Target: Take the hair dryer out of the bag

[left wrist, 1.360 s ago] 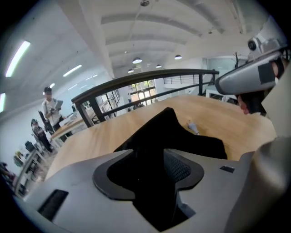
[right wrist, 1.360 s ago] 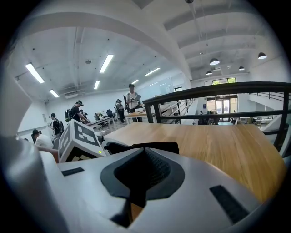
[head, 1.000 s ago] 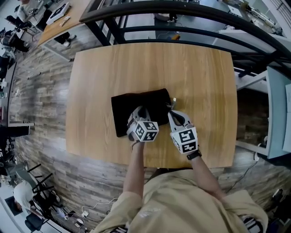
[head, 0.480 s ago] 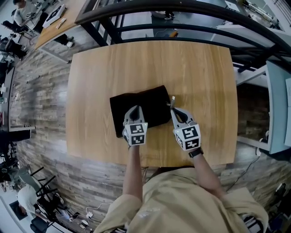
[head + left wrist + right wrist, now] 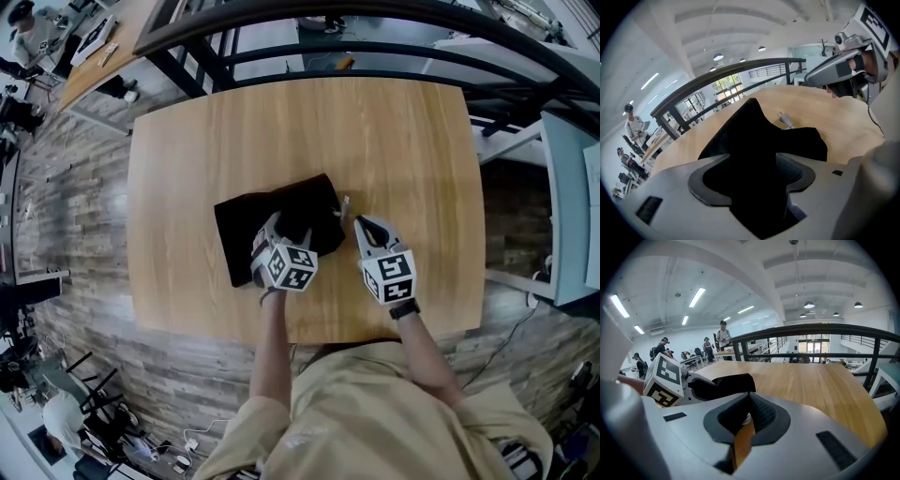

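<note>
A black bag (image 5: 246, 230) lies crumpled on a wooden table (image 5: 187, 141), left of centre and nearer the person's edge than the far one; the left gripper (image 5: 752, 174) points steeply down over the bag's near right part, its jaws just swung wide apart, with a raised fold of the dark cloth filling the gap between them; no part of the hair dryer's body shows, the bag's cloth hiding whatever is inside; a grey plug (image 5: 344, 201) on a short run of cord lies on the bare wood just beside the bag's far right corner; to its right the right gripper (image 5: 361, 223) hangs low over the table near the bag's right edge, jaws pressed together and holding nothing.
</note>
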`<state>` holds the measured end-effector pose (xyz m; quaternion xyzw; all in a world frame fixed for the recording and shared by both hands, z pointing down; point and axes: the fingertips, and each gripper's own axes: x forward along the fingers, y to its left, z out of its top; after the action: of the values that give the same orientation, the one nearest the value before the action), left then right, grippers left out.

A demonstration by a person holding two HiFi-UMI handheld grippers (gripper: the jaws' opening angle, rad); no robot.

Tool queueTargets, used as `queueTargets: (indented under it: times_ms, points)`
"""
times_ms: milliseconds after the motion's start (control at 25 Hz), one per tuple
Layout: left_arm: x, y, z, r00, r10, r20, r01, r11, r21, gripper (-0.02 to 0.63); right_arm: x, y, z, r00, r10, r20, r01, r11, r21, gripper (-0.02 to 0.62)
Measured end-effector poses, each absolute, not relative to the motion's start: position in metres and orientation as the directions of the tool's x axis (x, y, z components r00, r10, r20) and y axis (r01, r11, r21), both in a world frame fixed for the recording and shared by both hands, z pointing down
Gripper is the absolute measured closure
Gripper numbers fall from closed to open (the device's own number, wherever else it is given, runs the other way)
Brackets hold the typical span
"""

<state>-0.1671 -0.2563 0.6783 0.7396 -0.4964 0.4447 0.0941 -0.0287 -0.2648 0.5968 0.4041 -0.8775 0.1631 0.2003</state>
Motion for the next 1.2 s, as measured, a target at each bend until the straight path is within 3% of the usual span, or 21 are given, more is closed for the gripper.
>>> queueTargets:
  times_ms: [240,360,520,560,720,840,960,1200]
  points:
    - [-0.163,-0.254,0.673,0.139,-0.661,0.738,-0.808,-0.506,-0.301,0.356,-0.028,-0.265,0.603,-0.61,-0.628,0.483,-0.774,0.602,-0.195,0.583]
    - [-0.163,-0.249,0.671,0.182,-0.668,0.722,-0.857,-0.467,-0.215,0.417,-0.031,-0.26,0.607,-0.619,-0.617,0.485,-0.77,0.6,-0.219,0.583]
    - [-0.169,-0.239,0.666,0.235,-0.691,0.684,-0.917,-0.391,-0.08,0.523,-0.033,-0.256,0.61,-0.633,-0.601,0.488,-0.761,0.597,-0.251,0.583]
    - [-0.171,-0.238,0.661,0.24,-0.699,0.673,-0.926,-0.373,-0.057,0.588,-0.032,-0.257,0.611,-0.634,-0.601,0.486,-0.761,0.596,-0.257,0.583]
    - [-0.176,-0.236,0.639,0.306,-0.719,0.624,-0.934,-0.353,0.051,0.588,-0.028,-0.262,0.615,-0.667,-0.578,0.471,-0.737,0.607,-0.299,0.583]
    - [-0.179,-0.232,0.625,0.358,-0.722,0.592,-0.925,-0.363,0.116,0.588,-0.042,-0.268,0.615,-0.75,-0.478,0.457,-0.639,0.703,-0.313,0.583]
    - [-0.18,-0.23,0.619,0.375,-0.717,0.587,-0.917,-0.378,0.124,0.588,-0.062,-0.279,0.614,-0.78,-0.367,0.506,-0.498,0.855,-0.147,0.583]
    - [-0.175,-0.227,0.619,0.404,-0.712,0.574,-0.903,-0.409,0.129,0.588,-0.093,-0.275,0.647,-0.723,-0.092,0.685,-0.054,0.996,0.076,0.583]
